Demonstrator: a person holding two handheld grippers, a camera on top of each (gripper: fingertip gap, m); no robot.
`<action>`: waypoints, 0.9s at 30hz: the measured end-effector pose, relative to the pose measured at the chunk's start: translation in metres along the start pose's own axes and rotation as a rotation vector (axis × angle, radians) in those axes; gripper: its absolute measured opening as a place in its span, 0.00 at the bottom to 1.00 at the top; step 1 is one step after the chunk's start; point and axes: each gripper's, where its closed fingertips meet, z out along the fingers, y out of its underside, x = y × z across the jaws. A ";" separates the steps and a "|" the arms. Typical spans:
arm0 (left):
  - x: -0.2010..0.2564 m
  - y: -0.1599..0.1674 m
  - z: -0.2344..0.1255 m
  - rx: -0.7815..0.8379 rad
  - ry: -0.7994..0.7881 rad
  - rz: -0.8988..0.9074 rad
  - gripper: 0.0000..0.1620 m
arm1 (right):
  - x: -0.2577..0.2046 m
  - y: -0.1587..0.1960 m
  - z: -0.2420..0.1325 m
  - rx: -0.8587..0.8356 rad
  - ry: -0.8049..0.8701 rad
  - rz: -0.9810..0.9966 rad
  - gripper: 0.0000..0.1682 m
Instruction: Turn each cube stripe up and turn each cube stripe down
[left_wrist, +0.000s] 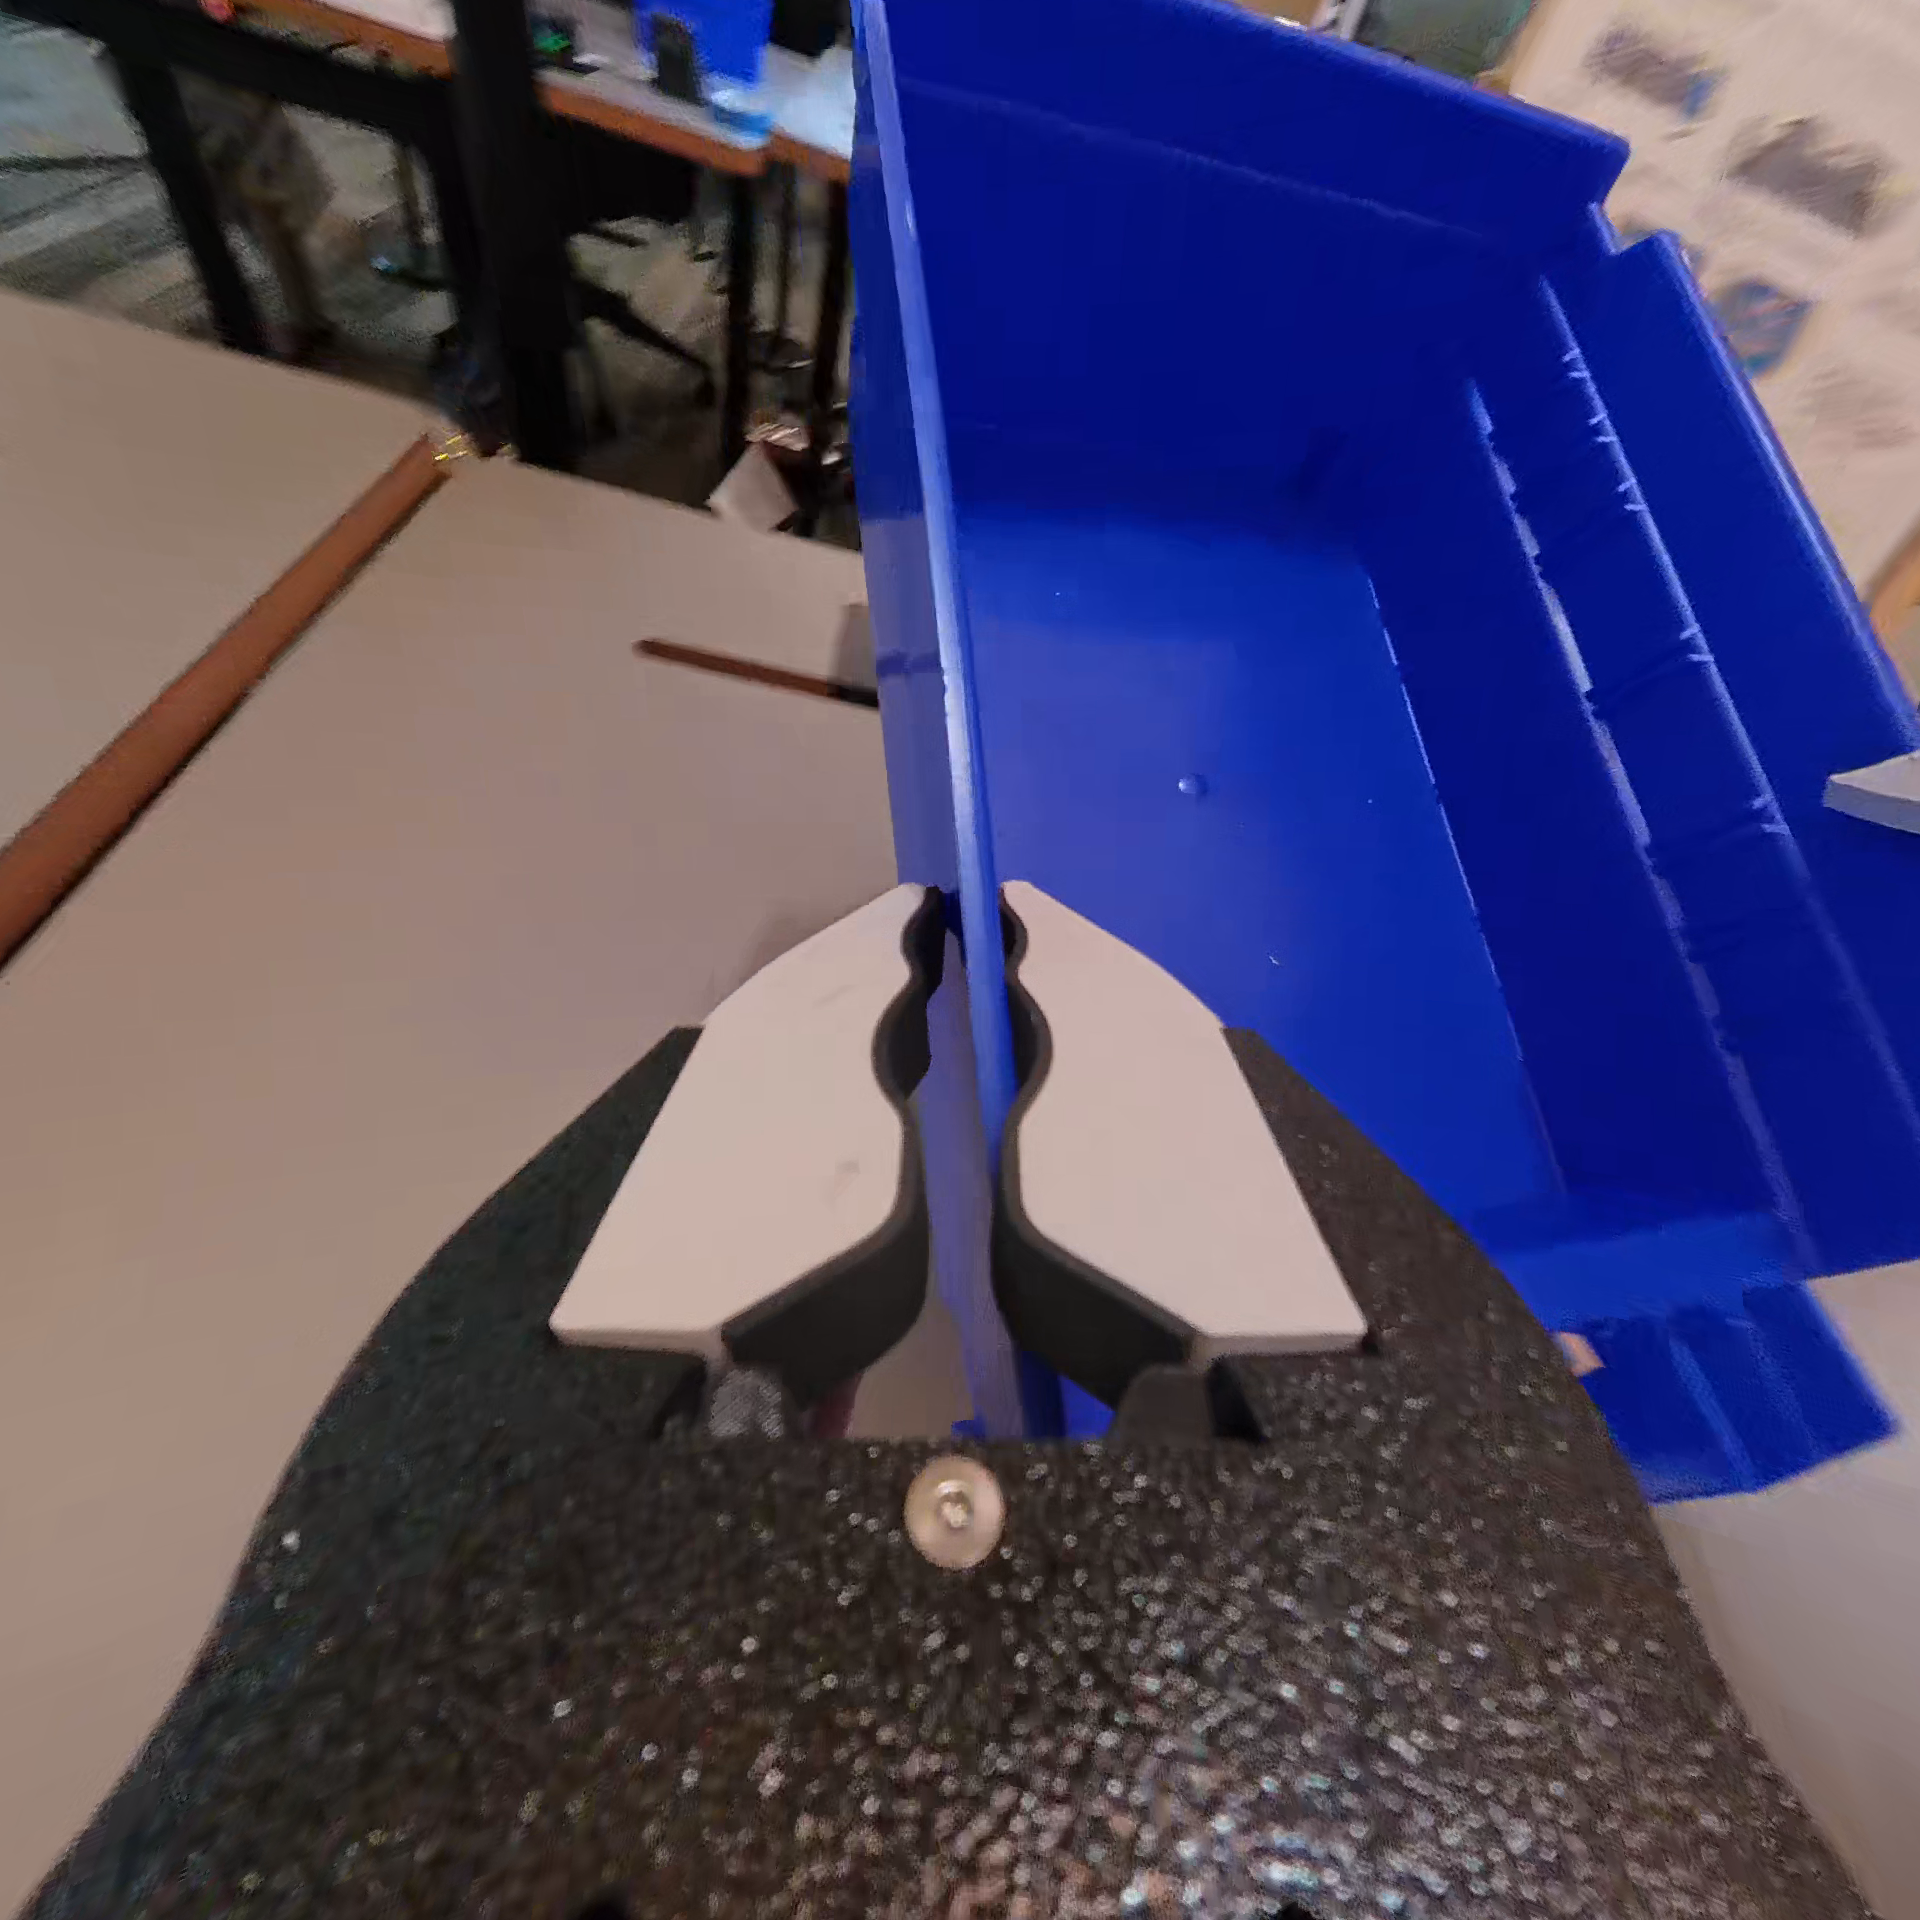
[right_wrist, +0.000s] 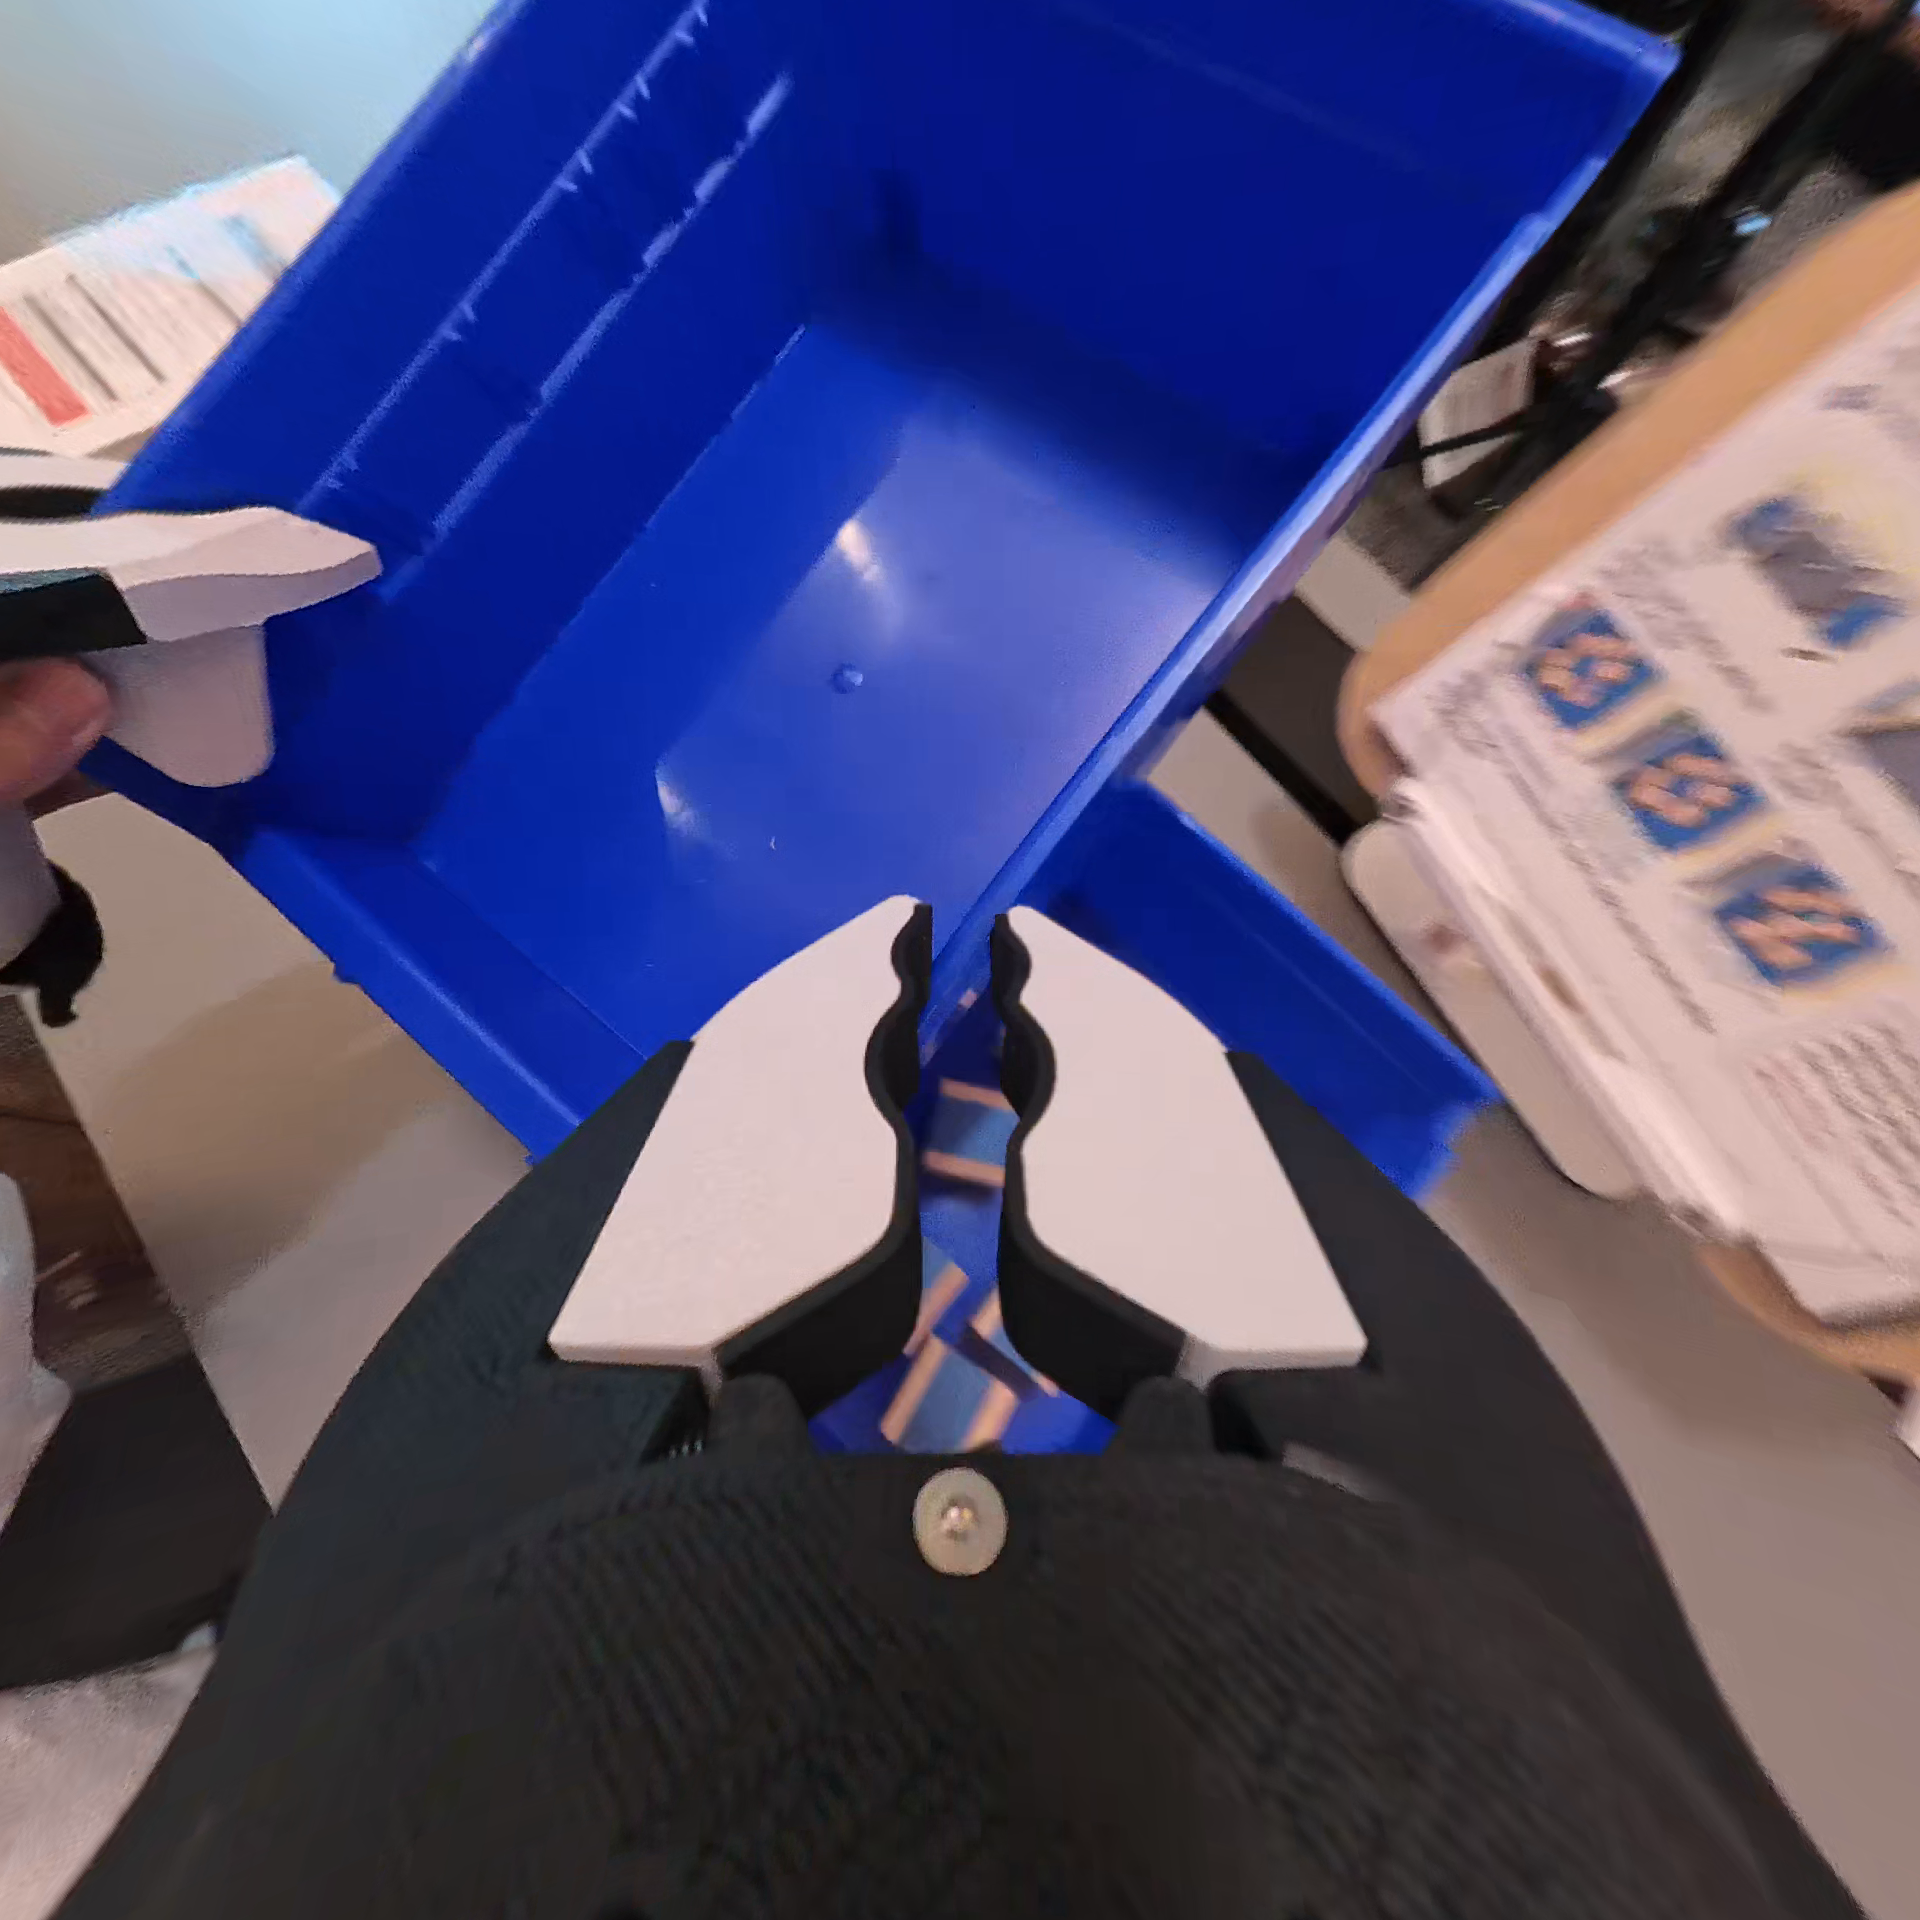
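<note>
**Two tongs clamped on one bin**

We find left tongs (left_wrist: 971, 914) and right tongs (right_wrist: 956, 930) each clenched on opposite walls of the empty blue bin (right_wrist: 831, 582), tilted above the surface (left_wrist: 416, 883). Striped cubes (right_wrist: 961, 1371) lie below — light, rigid; grasp flat opposite faces.

- Left tool (left_wrist: 971, 914): two pale grey fingers (left_wrist: 769, 1132) with black wavy inner pads, on a black mount with a speckled, glittery rough surface.
- One silver screw (left_wrist: 953, 1510) centred on the mount, just behind the fingers.
- Right tool (right_wrist: 956, 930): same grey fingers (right_wrist: 1153, 1143) and black pads, mount matte black with fine ribbed print lines, same silver screw (right_wrist: 959, 1522).
</note>
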 end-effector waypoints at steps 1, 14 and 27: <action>0.026 -0.003 0.005 0.006 0.040 0.006 0.05 | 0.015 0.005 -0.023 0.018 0.037 0.002 0.06; 0.386 0.078 0.076 -0.111 0.348 0.240 0.06 | 0.226 0.240 -0.240 0.005 0.370 0.414 0.06; 0.546 0.235 0.156 -0.405 0.433 0.230 0.06 | 0.343 0.441 -0.283 -0.386 0.469 0.637 0.06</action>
